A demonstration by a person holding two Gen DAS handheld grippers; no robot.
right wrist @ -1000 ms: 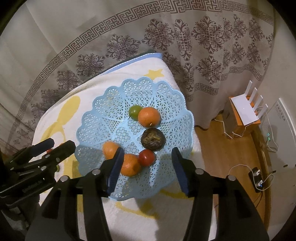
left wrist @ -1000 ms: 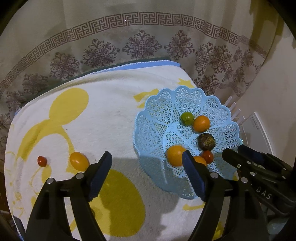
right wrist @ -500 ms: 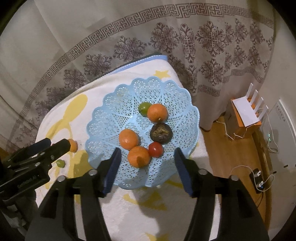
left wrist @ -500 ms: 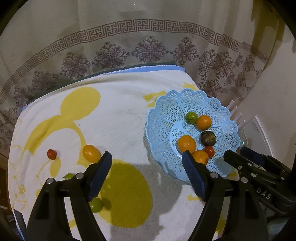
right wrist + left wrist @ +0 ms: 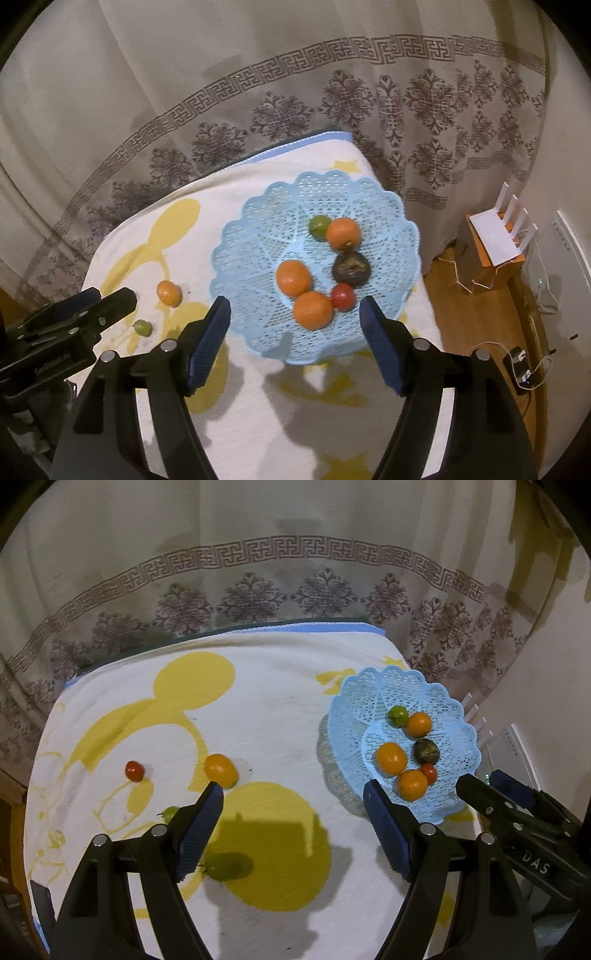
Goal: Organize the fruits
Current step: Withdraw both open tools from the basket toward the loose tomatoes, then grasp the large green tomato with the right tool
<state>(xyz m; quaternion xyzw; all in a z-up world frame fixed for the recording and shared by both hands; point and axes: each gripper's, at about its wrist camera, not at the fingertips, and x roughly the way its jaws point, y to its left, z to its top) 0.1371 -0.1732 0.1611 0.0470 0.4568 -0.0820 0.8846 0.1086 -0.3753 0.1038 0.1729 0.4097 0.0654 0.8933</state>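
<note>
A light blue lattice basket [image 5: 251, 258] [image 5: 373, 694] stands at the right end of the towel-covered table. It holds several fruits: oranges [image 5: 313, 309], a green lime [image 5: 319, 227], a dark wrinkled fruit [image 5: 351, 268] and a red tomato [image 5: 342, 296]. My right gripper [image 5: 294, 314] hovers above the basket's near edge, its jaws opening, nothing between them. My left gripper [image 5: 293, 799] hangs open and empty over the towel. Loose on the towel lie an orange fruit [image 5: 220, 770], a small red tomato [image 5: 134, 770] and two green fruits [image 5: 222, 866] [image 5: 169, 813].
A white towel with yellow print [image 5: 258, 709] covers the table; a patterned curtain [image 5: 258, 590] hangs behind. To the right, on the wooden floor [image 5: 476, 325], stand a white router on a box [image 5: 495, 236] and cables with a power adapter [image 5: 521, 365].
Both grippers have risen and pulled back, so more of the towel and the green fruits came into view. The right jaws have widened, and the oranges they straddled now lie clear in the basket.
</note>
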